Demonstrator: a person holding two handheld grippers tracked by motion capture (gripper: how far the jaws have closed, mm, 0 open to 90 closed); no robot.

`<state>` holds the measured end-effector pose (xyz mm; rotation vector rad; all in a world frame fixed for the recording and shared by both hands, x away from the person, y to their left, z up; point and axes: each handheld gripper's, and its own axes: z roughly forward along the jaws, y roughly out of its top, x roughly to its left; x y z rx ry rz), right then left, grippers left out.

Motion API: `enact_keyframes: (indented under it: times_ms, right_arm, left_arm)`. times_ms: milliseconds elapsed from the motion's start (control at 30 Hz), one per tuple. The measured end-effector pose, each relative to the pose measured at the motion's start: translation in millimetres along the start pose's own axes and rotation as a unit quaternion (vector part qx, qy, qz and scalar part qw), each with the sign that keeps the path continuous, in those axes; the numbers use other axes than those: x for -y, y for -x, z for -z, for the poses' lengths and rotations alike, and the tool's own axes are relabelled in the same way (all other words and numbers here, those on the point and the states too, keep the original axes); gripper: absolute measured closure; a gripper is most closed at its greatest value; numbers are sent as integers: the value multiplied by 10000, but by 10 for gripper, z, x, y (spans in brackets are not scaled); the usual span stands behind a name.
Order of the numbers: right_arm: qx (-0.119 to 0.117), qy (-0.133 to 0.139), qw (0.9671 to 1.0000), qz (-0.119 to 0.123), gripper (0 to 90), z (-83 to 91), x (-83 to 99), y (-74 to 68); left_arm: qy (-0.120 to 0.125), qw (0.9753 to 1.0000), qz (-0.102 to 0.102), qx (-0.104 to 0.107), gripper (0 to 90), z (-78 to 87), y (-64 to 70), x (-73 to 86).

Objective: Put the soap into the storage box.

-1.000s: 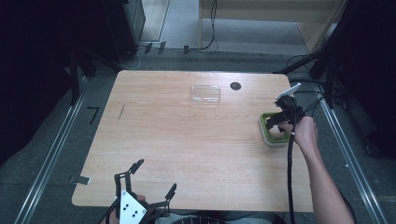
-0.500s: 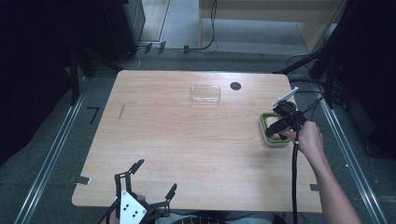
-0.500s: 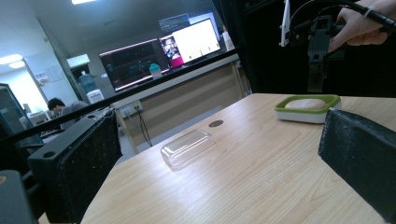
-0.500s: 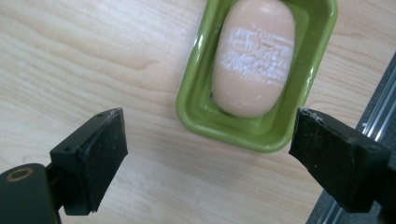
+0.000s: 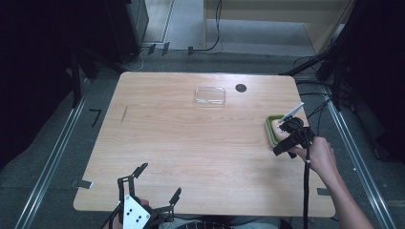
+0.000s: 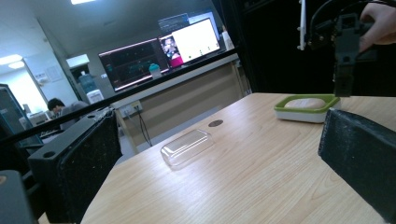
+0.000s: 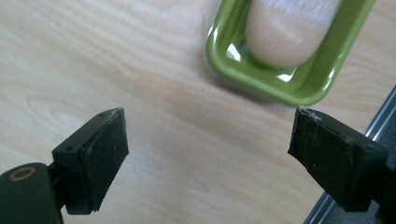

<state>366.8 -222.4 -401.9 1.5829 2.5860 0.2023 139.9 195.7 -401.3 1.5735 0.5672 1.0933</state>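
While gaping empty, the right gripper [image 7: 208, 158] hovers beside a glossy green dish [image 7: 303, 84] holding smooth oval soap [image 7: 285, 32].

An office-like lab: at upper left of the left gripper view, lit monitors [image 6: 159, 51] line a long counter [image 6: 187, 88], a water-cooler bottle [image 6: 87, 81] behind; cables [image 5: 210, 45] trail across the floor beyond the wooden worktop [image 5: 191, 148].
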Motion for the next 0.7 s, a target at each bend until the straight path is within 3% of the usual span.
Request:
enact_keyframes:
  times_ms: [267,500,700]
  right_arm:
    - [-88,-172,9995,247,118,-127,235,-98]
    - [-181,-455,9983,318,118,-309,433,-164]
    - [-323,-490,9976,372,134,-393,571,-209]
  left_arm:
    - [-2,10000,-2,7,0,-2,4,0]
    - [-8,10000,-20,10,0,-3,4,-3]
    - [-17,10000,-20,9,0,-11,3,-4]
